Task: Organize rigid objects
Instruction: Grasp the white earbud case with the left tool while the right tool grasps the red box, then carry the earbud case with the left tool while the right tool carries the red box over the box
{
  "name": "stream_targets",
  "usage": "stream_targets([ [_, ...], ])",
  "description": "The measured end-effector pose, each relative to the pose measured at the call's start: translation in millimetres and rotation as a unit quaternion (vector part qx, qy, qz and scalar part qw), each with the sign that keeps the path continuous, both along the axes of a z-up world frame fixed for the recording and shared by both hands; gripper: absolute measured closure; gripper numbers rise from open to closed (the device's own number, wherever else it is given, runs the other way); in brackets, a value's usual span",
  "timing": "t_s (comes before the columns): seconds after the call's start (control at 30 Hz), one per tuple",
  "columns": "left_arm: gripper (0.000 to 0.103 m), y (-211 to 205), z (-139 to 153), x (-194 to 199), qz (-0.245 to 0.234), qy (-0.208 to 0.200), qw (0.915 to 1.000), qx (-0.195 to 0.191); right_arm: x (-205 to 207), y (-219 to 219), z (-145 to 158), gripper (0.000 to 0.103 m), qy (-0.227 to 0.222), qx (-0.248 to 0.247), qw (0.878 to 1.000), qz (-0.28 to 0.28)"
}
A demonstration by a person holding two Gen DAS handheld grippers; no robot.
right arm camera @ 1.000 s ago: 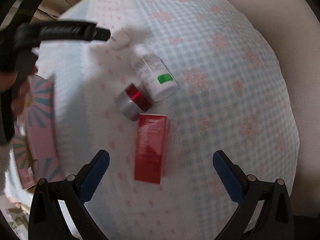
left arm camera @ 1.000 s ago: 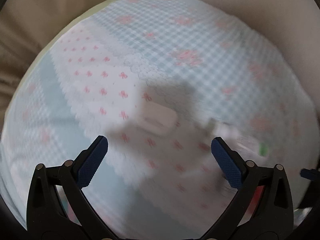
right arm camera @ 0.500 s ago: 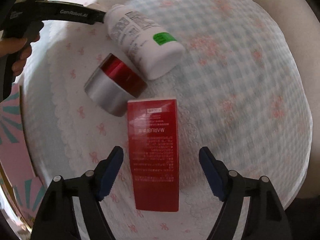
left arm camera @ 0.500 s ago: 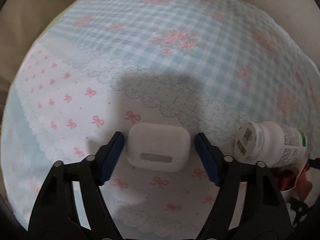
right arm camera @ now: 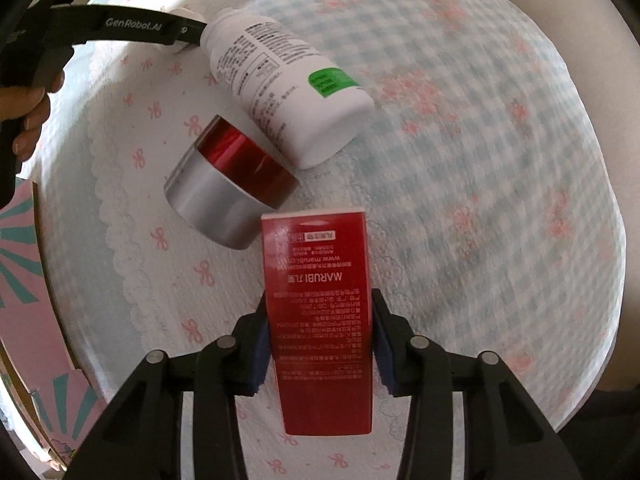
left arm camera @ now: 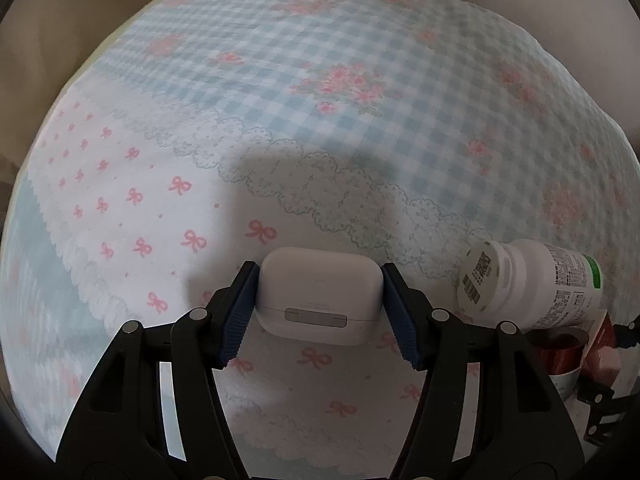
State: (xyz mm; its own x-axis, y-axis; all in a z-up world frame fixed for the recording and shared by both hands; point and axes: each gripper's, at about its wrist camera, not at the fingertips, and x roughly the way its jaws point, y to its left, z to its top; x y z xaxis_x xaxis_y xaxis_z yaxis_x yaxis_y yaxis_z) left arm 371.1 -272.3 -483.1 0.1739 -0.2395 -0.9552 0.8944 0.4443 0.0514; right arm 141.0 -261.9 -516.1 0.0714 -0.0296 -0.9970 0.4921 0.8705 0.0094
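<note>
Left gripper (left arm camera: 318,312): the jaws are clamped on the white earbud case (left arm camera: 318,294), one blue pad pressed to each short side; the case is seen hinge side toward the camera, resting on the bow-printed cloth.

Right gripper (right arm camera: 320,346): the jaws are closed on the red carton (right arm camera: 318,312), gripped across its width at about mid-length; the carton lies flat, its far end pointing to 12 o'clock.

Silver and red jar (right arm camera: 228,182): lying on its side at 11 o'clock of the carton, just beside the carton's far corner; contact cannot be told.

White bottle (right arm camera: 288,88): lying on its side beyond the jar, neck toward 10 o'clock, base toward 4 o'clock, apparently touching the jar. In the left wrist view the bottle (left arm camera: 532,284) is seen at 3 o'clock of the case, near but apart.

Surface (right arm camera: 480,200): covered by a blue gingham cloth with pink bows and lace print.

Pink patterned box (right arm camera: 24,280): seen at 9 o'clock past the surface edge, possibly the place for sorted things; this is only a guess.

Step in hand: both grasps are judged complete, with neither item lifted yet.

Next move: a straight lift is called for on each side, the carton kept level and clear of the jar, the case raised without brushing the bottle neck.
</note>
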Motion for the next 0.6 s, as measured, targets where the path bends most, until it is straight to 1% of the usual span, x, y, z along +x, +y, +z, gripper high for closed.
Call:
stream_targets([
  [0.1,0.045,6,9,-3,0.018,-0.001,0.9998,-0.001,-6,-3,8,0.064,-0.007,0.016,1.0,-0.013],
  [0.3,0.045,18,45,-14,0.053,-0.005,0.9983,-0.024,-15,-17,30,0.064,-0.026,0.023,0.999,-0.016],
  [0.47,0.045,26,80,-24,0.071,-0.014,0.9966,-0.038,-25,-27,67,0.064,-0.057,0.021,0.998,-0.02],
  [0.6,0.045,42,119,-35,0.101,-0.017,0.9932,-0.055,-31,-31,102,0.064,-0.087,0.02,0.996,-0.015],
])
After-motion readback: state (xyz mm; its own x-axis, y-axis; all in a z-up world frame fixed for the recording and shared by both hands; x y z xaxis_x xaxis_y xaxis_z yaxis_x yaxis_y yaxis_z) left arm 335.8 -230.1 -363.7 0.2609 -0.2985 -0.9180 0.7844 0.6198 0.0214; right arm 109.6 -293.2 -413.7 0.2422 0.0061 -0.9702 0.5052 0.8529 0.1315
